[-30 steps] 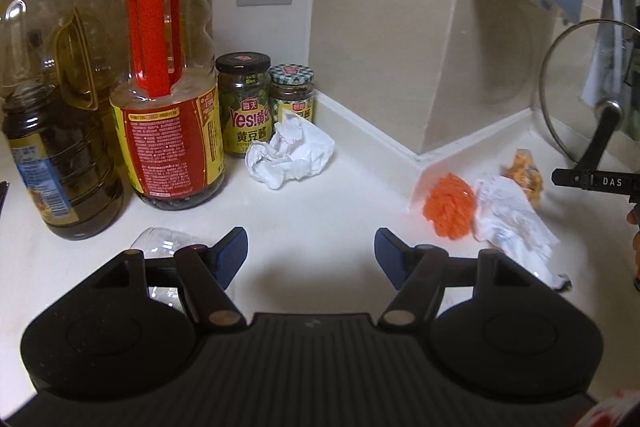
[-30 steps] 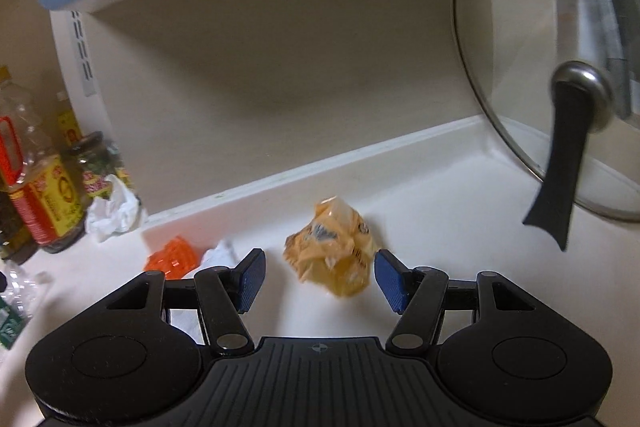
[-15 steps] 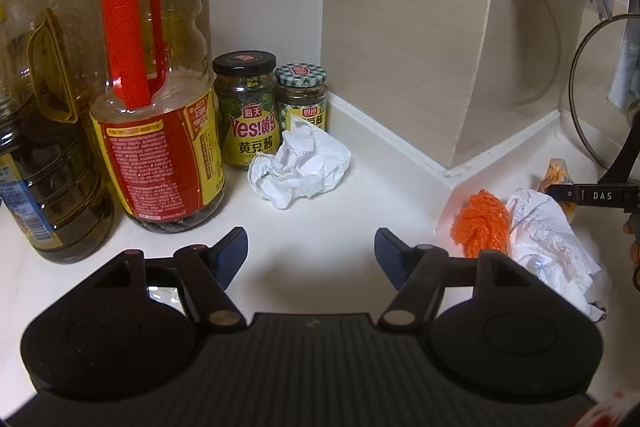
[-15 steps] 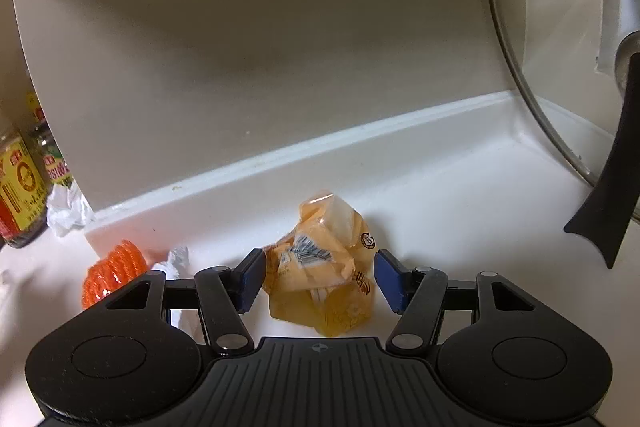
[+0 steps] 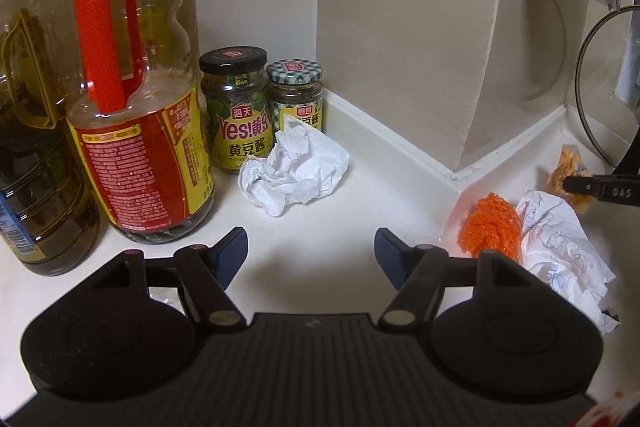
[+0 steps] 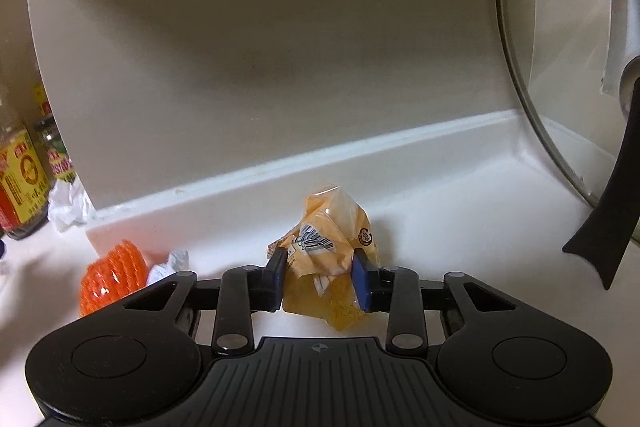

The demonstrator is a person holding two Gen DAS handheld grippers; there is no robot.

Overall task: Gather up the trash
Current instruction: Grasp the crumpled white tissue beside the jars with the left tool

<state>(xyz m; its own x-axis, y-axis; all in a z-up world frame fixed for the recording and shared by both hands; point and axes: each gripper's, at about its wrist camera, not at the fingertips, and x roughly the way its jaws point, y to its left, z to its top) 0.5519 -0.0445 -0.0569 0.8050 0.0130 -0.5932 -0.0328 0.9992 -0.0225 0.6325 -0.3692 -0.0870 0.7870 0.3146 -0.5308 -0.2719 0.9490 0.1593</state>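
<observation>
Left wrist view: my left gripper (image 5: 311,255) stands open and empty, short of the crumpled white tissue (image 5: 293,171) (beside the jars).

Right wrist view: my right gripper (image 6: 320,281) has just been closing on the yellow wrapper (image 6: 332,247) on the counter (image 6: 460,211); pads touch it. Grasp step; next, lift gently.

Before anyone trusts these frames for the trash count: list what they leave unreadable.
- Yellow wrapper, right wrist view: lower part hidden behind the right gripper, whose jaws have just been closing onto it.
- Scribbled paper, left wrist view: near edge hidden by the left gripper.
- Glass lid: cut off by the frame edge.
</observation>
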